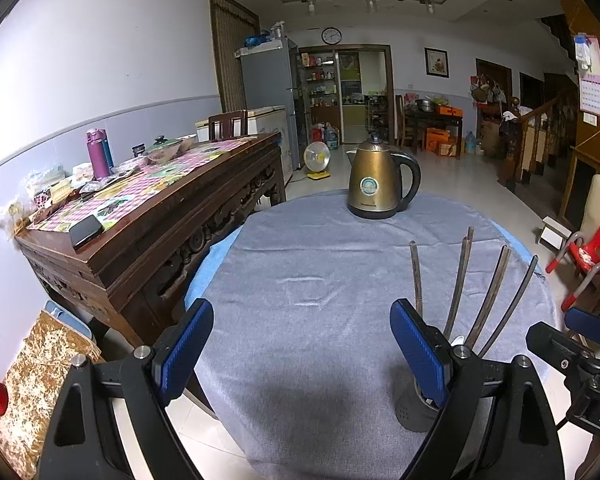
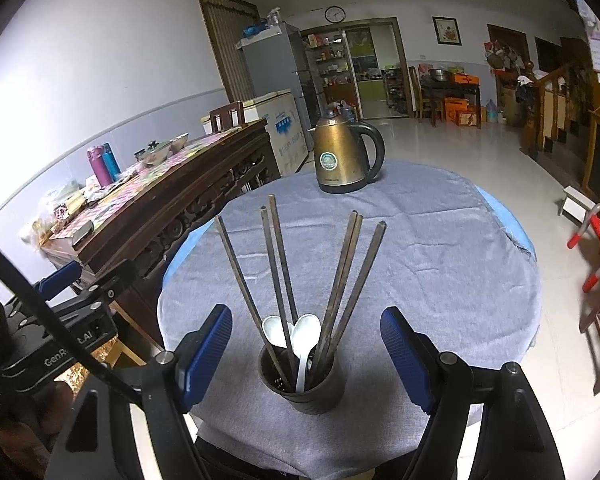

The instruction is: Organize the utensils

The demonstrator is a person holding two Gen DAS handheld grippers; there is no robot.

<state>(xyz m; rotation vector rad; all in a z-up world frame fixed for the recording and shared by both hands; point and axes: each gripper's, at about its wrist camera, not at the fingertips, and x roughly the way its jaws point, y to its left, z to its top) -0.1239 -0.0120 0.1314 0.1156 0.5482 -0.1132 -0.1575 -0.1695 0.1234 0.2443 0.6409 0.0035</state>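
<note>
The right hand-held gripper (image 2: 306, 354) stands with its jaws spread wide and nothing pinched, its ribbed blue rubber pads (image 2: 204, 350) set in black plastic arms on either side of the utensil holder (image 2: 300, 380), apart from it. That holder is a dark, round, perforated cup standing upright on the desk (image 2: 440, 272), near its front edge. Out of the holder fan six slim, square-sectioned dark wooden chopsticks (image 2: 278, 276), leaning left and right, and two glossy white plastic spoons (image 2: 306, 336) sit bowl-up among them. The left hand-held gripper (image 1: 302, 354) is likewise wide open and empty, hanging over bare cloth to the left of the holder, with its right pad in front of the cup. The desk is round, under a soft, faintly creased grey-blue cloth. Well beyond the holder, at the far edge, stands a brushed bronze-coloured metal kettle (image 2: 342, 156) with a curved black handle.
</note>
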